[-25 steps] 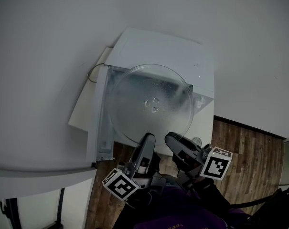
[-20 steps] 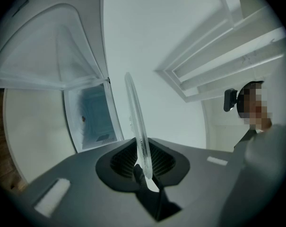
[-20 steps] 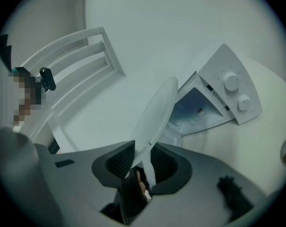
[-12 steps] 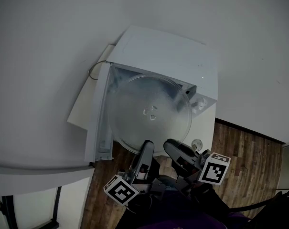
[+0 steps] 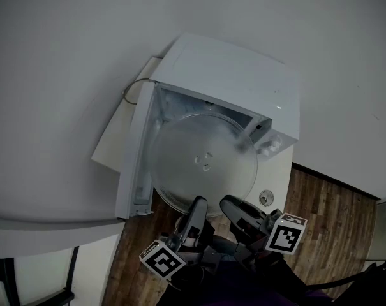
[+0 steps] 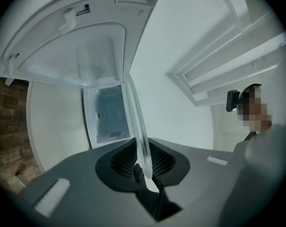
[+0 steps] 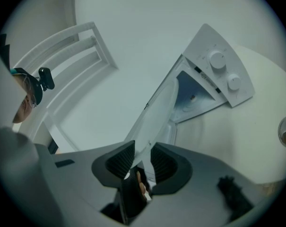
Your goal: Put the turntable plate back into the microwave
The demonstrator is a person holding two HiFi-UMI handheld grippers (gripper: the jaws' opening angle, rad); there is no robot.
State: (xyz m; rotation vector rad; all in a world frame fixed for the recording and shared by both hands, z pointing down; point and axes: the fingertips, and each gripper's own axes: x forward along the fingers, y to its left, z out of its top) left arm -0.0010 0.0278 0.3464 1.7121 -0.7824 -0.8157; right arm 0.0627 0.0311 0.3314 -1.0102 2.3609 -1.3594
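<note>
Over the white table the glass plate is coming lower than a second ago, now facing the open microwave, while the left gripper and the right gripper are both pinching its near rim, probably ready for sliding it in.

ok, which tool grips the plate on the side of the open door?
The left tool: it clamps the turntable plate nearer the open door; the right tool clamps it toward the knobs.

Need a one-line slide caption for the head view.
The left hand-held gripper and right hand-held gripper clamp the near rim of the glass plate at the mouth of the open microwave.
</note>
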